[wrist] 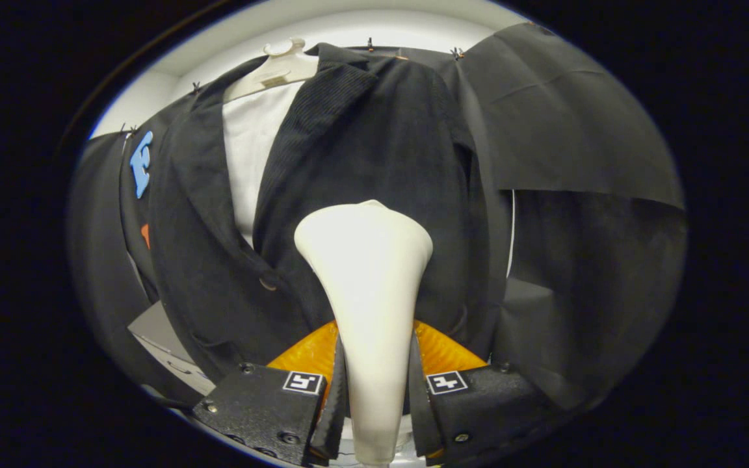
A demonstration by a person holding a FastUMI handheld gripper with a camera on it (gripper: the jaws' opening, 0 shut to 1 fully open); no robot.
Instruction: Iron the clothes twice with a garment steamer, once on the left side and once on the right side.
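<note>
Item: my hand-held gripper (374,396) clamps the white garment steamer (367,286) between both fingers, head at 12 o'clock against the dark jacket (361,143).

No readable text, label or number stands on anything.

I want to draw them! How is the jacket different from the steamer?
The jacket is dark cloth; the steamer is smooth, hard and cream-white. The jacket hangs on a hanger beyond the fingers; the steamer sits clamped in the gripper, between both fingers. The jacket spreads wide; the steamer is narrow, flaring at its head.
</note>
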